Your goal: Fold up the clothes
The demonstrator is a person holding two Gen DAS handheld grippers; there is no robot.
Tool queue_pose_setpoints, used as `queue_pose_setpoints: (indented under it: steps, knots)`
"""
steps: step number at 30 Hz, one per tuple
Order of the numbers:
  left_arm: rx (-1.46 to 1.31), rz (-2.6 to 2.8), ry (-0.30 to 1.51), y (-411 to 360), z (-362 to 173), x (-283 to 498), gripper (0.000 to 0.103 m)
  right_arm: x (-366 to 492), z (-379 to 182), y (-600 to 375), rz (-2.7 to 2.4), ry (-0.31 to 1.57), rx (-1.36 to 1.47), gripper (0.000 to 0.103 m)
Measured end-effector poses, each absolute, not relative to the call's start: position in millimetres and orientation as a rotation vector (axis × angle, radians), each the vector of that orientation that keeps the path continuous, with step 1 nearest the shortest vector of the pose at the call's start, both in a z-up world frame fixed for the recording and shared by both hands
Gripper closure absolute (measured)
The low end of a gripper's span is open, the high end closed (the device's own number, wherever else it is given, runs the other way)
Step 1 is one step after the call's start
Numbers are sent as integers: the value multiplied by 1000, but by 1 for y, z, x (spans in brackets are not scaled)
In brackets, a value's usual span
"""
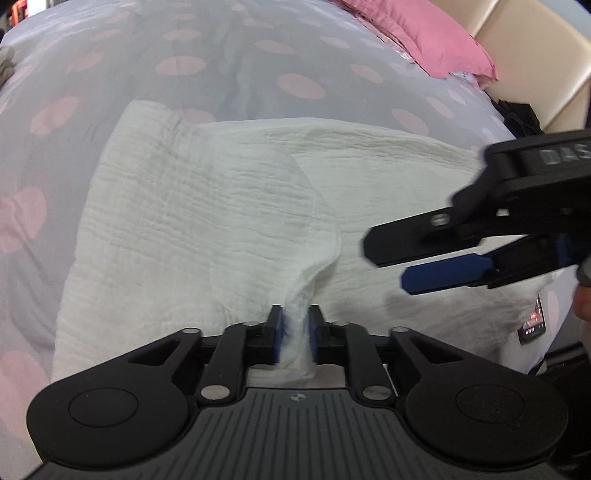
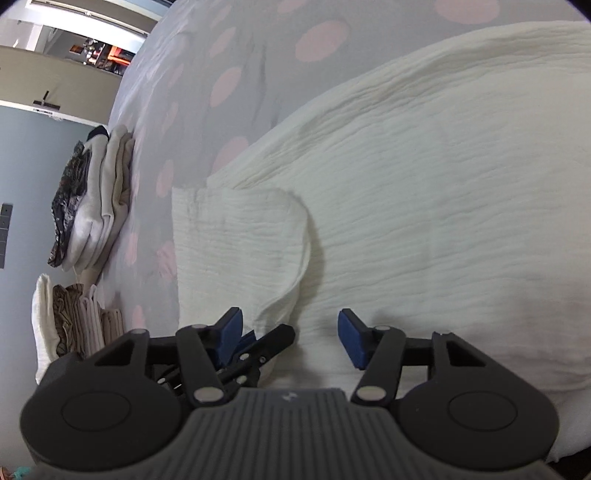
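So far left in the right wrist view there are two stacks of folded clothes sitting at the edge of the bed: the upper stack [image 2: 92, 199] has a dark patterned piece against cream and beige ones, and the lower stack [image 2: 74, 325] is white, brown-patterned and pinkish-beige pieces side by side. Both are well apart from the garment being worked on. Everything sits on one grey bedspread [image 1: 110, 74] with big pink dots. Moving toward the middle, the one white crinkly garment [image 1: 207, 206] is spread flat across the bed, with its sleeve [image 2: 240, 236] folded in over the body. The left gripper [image 1: 295, 332] has its blue pads clamped tight on a pinched-up bit of that white fabric at the near edge, so it's closed on the cloth. Further right, the right gripper [image 1: 391, 258] comes in from the side just above the garment, its fingers spread apart with nothing between them; the right wrist view shows the same, wide gap, only fabric below. The only writing I can make out is raised letters "DAS" on the right gripper's body, cut off by the frame edge. One pink pillow [image 1: 424, 33] sits top right, and a small dark phone-like thing [image 1: 532, 321] lies by the garment's right edge, screen unreadable.
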State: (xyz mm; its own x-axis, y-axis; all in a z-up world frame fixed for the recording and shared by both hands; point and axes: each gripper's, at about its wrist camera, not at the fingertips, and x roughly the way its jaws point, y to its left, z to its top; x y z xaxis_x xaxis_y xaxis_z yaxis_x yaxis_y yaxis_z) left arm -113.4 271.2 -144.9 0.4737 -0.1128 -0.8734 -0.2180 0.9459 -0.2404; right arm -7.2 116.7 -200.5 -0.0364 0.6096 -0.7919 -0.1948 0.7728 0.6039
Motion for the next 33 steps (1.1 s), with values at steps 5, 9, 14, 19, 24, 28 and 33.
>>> queue_pose_setpoints:
  steps: [5, 9, 14, 19, 24, 28, 33]
  knots:
    - [-294, 55, 1110, 284, -129, -120, 75, -10, -212, 134, 657, 1500, 305, 50]
    - [-256, 46, 1133, 295, -116, -126, 66, -9, -224, 138, 627, 1515, 288, 51]
    - [-222, 97, 1135, 319, -107, -135, 59, -5, -239, 150, 620, 1539, 319, 64]
    - [-365, 207, 1126, 350, -116, -137, 60, -11, -241, 168, 648, 1537, 269, 93]
    - [-424, 235, 1088, 362, -111, -135, 60, -16, -224, 175, 673, 1476, 229, 97]
    - [-436, 287, 1050, 368, -104, -136, 60, -13, -186, 170, 711, 1392, 206, 97]
    - [-453, 302, 1025, 372, -102, -135, 60, -2, -129, 150, 726, 1286, 147, 97]
